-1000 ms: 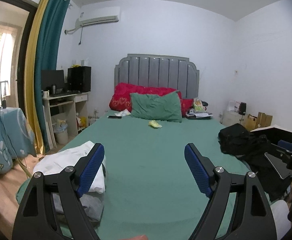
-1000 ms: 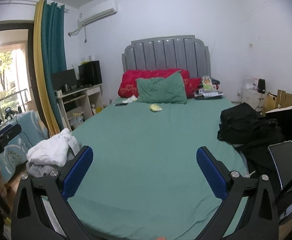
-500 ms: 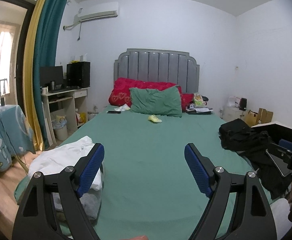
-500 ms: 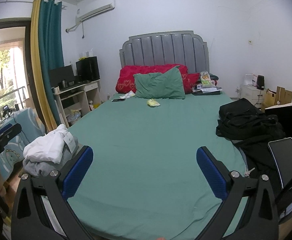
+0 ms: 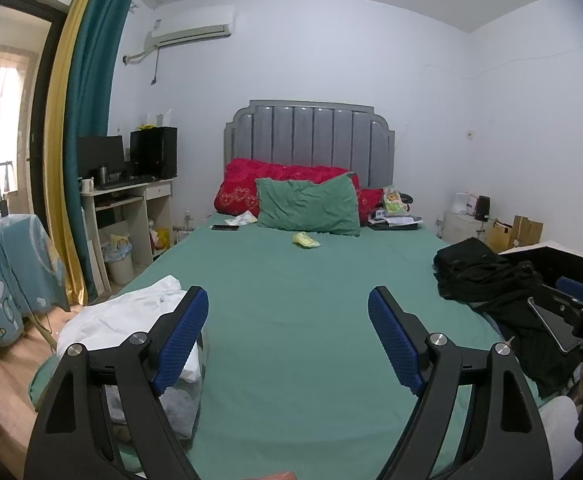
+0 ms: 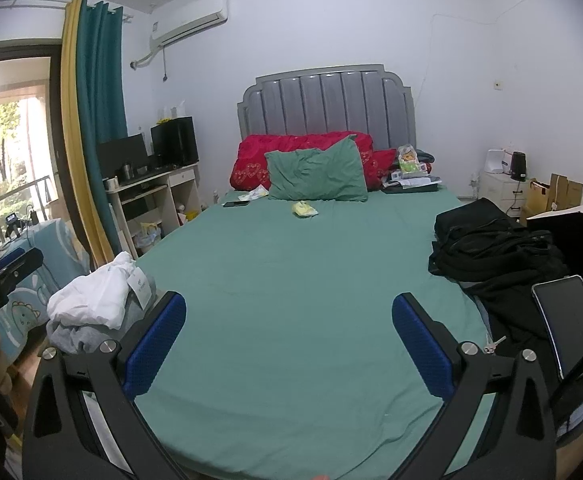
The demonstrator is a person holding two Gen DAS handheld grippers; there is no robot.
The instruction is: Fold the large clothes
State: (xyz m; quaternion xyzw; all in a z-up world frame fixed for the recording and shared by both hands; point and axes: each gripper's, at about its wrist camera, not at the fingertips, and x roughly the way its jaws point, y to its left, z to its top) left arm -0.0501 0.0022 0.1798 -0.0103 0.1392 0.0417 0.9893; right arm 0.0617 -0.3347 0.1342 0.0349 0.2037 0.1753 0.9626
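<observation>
We're holding both grippers, left [image 5: 287, 336] and right [image 6: 287, 344], spread wide and empty, dipping lower toward the bed [image 6: 291, 280] than a second ago. White pile [image 6: 91, 300] at its left edge and black pile [image 6: 487, 248] at the right are sitting unmoved, crumpled.

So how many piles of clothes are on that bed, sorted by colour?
White and grey pile: 1
Black pile: 1
Total: 2 piles, at opposite sides of the green bed.
</observation>
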